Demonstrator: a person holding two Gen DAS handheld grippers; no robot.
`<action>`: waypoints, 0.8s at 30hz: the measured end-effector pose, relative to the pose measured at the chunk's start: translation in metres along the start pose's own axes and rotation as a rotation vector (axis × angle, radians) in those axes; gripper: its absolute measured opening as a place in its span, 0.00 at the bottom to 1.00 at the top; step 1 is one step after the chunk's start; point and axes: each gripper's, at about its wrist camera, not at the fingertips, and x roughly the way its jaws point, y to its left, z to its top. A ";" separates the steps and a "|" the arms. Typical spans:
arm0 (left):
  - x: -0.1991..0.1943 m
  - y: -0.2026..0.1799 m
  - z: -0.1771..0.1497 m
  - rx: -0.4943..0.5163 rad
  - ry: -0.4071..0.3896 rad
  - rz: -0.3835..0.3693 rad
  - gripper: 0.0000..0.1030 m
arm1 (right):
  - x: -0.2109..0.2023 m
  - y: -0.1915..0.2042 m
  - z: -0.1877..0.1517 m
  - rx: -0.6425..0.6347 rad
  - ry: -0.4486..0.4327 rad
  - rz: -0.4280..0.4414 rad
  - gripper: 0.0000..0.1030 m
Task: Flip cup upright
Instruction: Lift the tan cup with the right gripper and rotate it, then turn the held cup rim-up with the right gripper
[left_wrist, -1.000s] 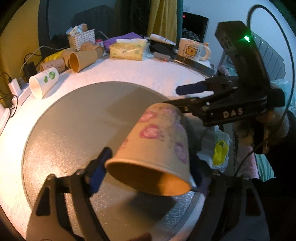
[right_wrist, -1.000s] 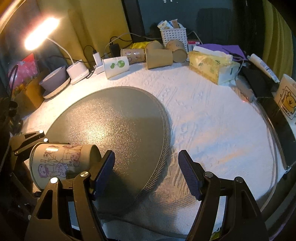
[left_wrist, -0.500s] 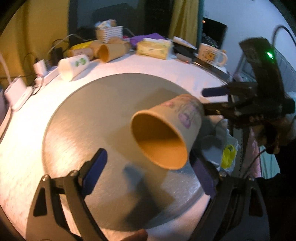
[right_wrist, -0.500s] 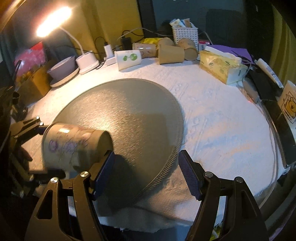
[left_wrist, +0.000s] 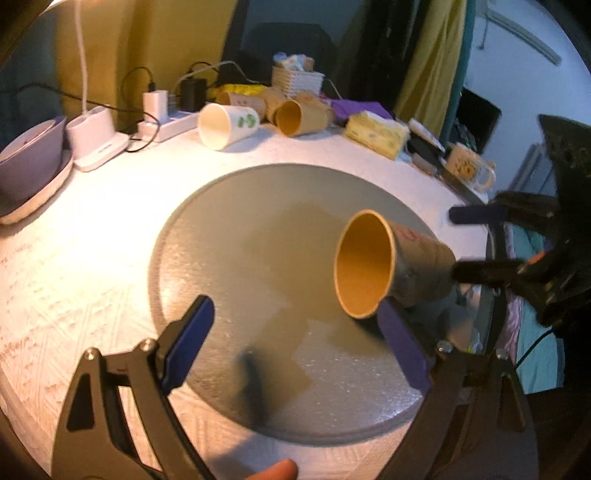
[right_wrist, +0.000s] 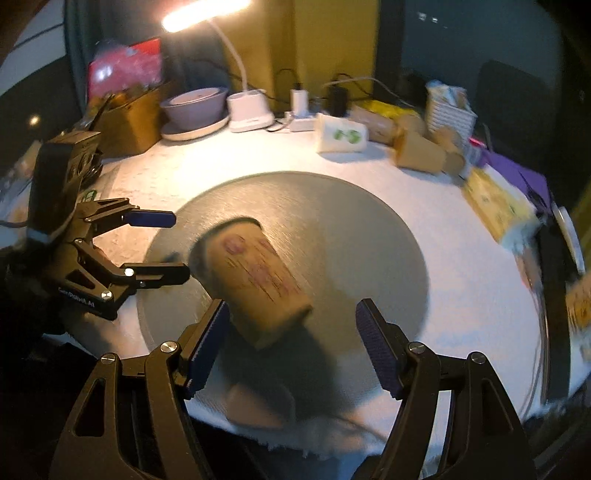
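Tan tapered paper cup (left_wrist: 391, 266), smooth, sideways.

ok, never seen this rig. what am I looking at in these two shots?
No robot: a person holds a two-finger clamp in each hand, each with a fisheye camera looking along its fingers. The left wrist view shows the left gripper at the bottom; the right wrist view shows the right gripper the same way. Both are open. Between them a brown paper cup with pink drawings is tipped on its side over a round grey mat on a white tablecloth. Neither gripper clamps it; whether it rests on the mat is unclear. At the back: spare paper cups, a tissue pack, a mug, a desk lamp.
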 end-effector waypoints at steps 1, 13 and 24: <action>-0.002 0.003 0.000 -0.013 -0.006 -0.002 0.88 | 0.007 0.004 0.007 -0.015 0.021 0.020 0.72; -0.002 0.031 0.001 -0.086 -0.034 -0.041 0.88 | 0.076 0.035 0.048 -0.220 0.263 0.011 0.72; 0.003 0.043 -0.001 -0.130 -0.032 -0.082 0.88 | 0.122 0.039 0.063 -0.233 0.434 0.063 0.71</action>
